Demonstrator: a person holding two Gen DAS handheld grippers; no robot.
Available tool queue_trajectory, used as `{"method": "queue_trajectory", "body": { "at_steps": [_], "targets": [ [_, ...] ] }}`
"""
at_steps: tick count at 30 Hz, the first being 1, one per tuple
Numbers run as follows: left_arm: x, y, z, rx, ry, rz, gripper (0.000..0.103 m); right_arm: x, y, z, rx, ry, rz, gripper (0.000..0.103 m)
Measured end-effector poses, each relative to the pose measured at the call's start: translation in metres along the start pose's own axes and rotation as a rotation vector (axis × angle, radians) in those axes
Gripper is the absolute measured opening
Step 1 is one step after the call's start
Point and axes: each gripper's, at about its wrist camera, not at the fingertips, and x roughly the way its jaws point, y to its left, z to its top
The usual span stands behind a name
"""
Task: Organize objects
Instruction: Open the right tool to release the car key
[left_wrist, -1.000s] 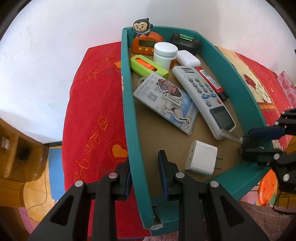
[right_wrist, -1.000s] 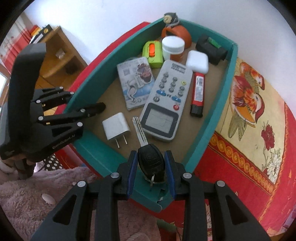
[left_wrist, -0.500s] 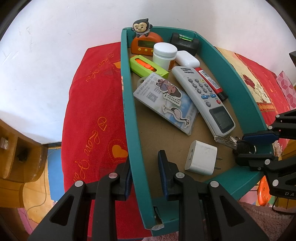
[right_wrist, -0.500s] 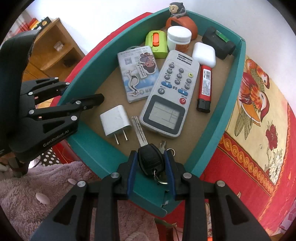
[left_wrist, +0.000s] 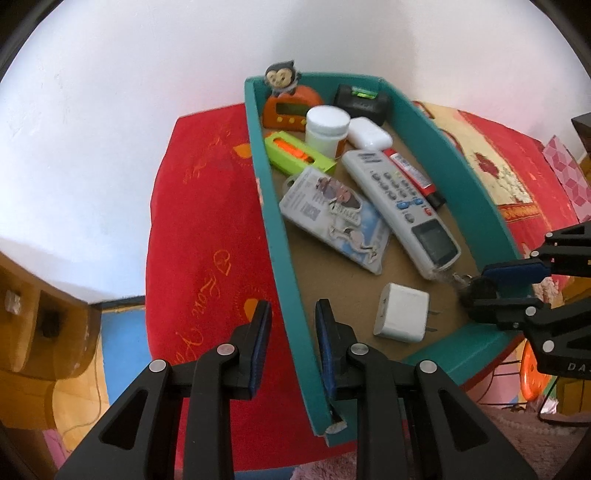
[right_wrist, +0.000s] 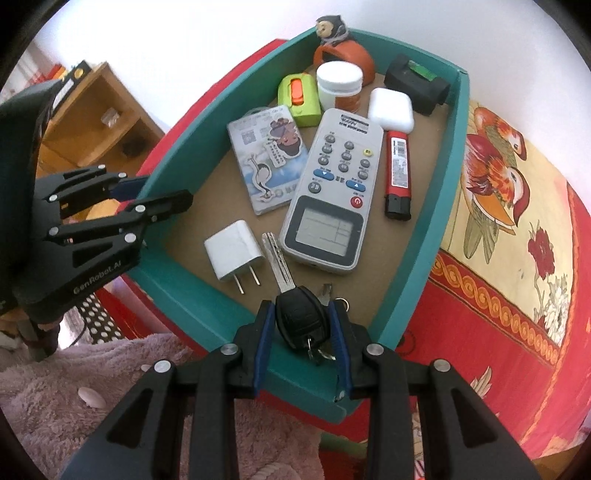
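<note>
Lowered into the tray (right_wrist: 399, 295), car key (right_wrist: 299, 317) sits pinched between right jaws.

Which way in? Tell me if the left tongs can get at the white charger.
Probably not yet: the left tongs are clamped on the tray's side wall. Once released, the charger lies uncovered nearby.

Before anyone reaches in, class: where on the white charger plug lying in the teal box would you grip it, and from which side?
Grip the white charger plug across its two flat side faces, coming straight down from above. It lies flat on the box floor with its prongs pointing at the near wall; free floor flanks the body, though the key blade lies close by.
</note>
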Motion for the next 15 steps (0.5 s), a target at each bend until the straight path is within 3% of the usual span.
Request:
{"method": "queue_trajectory", "body": {
  "at_steps": [8,15],
  "targets": [
    [-0.017,0.001,0.007,0.047,-0.030,-0.031,0.025,-0.017,-0.004,-0.013,0.076,-0.063,-0.012,0.031],
    [-0.037,0.001,0.012,0.051,-0.072,-0.025,0.025,-0.035,-0.009,-0.025,0.154,-0.139,-0.015,0.039]
  ]
}}
